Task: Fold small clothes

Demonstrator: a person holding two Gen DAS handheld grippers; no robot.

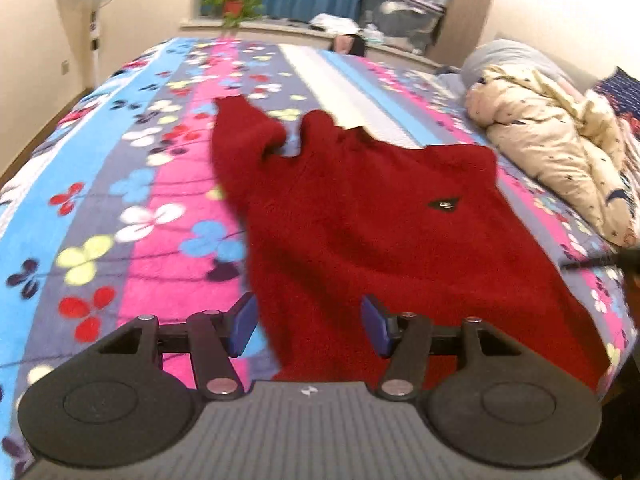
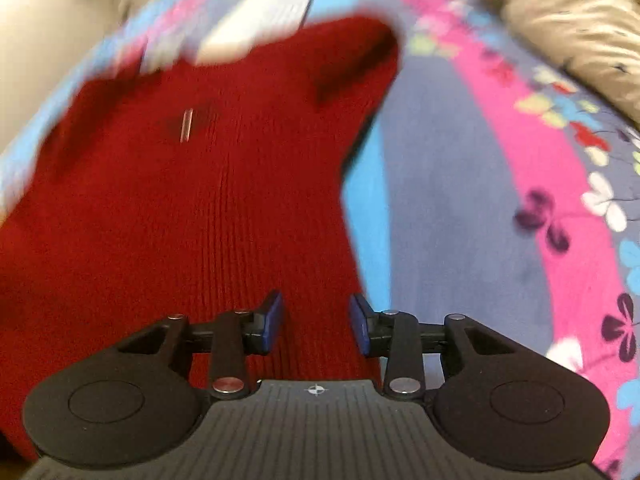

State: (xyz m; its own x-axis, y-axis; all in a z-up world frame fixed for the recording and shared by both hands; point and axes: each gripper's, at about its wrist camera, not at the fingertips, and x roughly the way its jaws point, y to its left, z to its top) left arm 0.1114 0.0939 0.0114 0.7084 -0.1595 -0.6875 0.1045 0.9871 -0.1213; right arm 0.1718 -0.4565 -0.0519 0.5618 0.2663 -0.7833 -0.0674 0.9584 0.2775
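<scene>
The red sweater (image 1: 372,216) lies spread on the flowered blanket (image 1: 120,184), hem near, one sleeve (image 1: 244,128) trailing to the far left. Both tools stand spread and hold nothing: the left gripper (image 1: 308,330) over the hem's near left corner, the right gripper (image 2: 316,324) over its near right edge. Judged soft, light, limp and fuzzy; best pinched at hem corners or shoulders, since loose knit will sag and stretch.

The left tool (image 1: 308,326) is showing black link arms, silver screws and blue pads (image 1: 242,330). The right tool (image 2: 316,326) is looking identical, wearing a ribbed grey body.
</scene>
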